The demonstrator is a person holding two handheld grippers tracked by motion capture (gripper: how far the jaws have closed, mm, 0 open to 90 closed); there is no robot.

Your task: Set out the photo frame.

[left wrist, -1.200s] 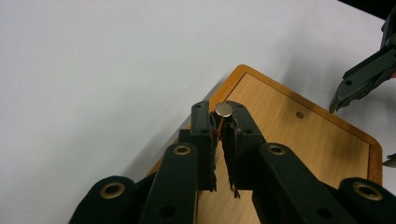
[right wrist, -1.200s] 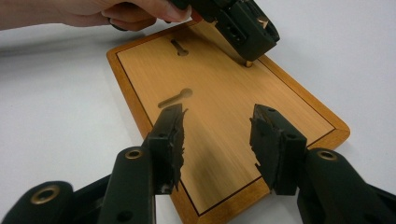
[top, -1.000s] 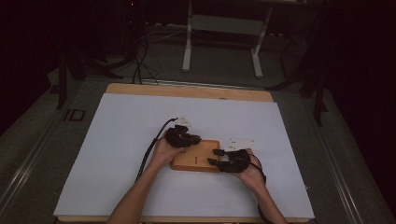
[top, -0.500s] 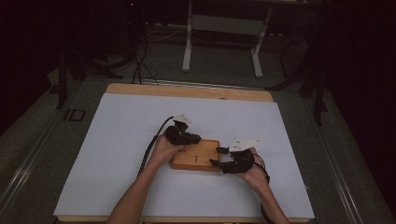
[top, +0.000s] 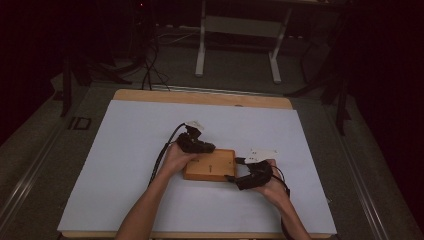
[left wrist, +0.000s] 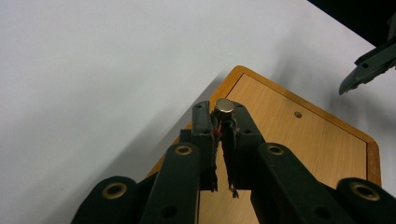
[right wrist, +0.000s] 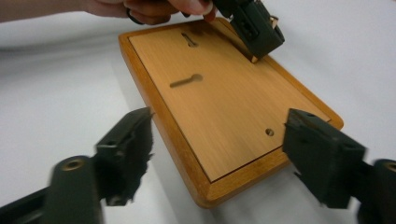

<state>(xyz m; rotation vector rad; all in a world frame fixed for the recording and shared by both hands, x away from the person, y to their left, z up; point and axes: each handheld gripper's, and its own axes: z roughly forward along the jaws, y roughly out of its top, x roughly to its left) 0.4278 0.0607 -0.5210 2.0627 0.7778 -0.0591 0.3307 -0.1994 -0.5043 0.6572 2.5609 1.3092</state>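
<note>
A flat wooden board (top: 210, 166) with two keyhole slots (right wrist: 187, 80) lies on the white table (top: 125, 150). My left gripper (top: 200, 146) rests at the board's far left corner. In the left gripper view its jaws are shut on a small round metal cylinder (left wrist: 224, 106) at their tips, just above the board's corner (left wrist: 299, 140). My right gripper (top: 234, 170) sits at the board's right end. Its jaws have just been opening and now stand wide (right wrist: 224, 158) on either side of the board's near corner (right wrist: 224, 107), with neither pad touching the wood.
The table is a white sheet with a wooden strip (top: 200, 97) along its far edge. Beyond it, a metal stand (top: 240, 45) and cables lie on the dark floor. A small hole (right wrist: 269, 132) marks the board near the right gripper.
The right gripper's jaws have spread apart at the board's right end. The left gripper and the board have kept their places.
</note>
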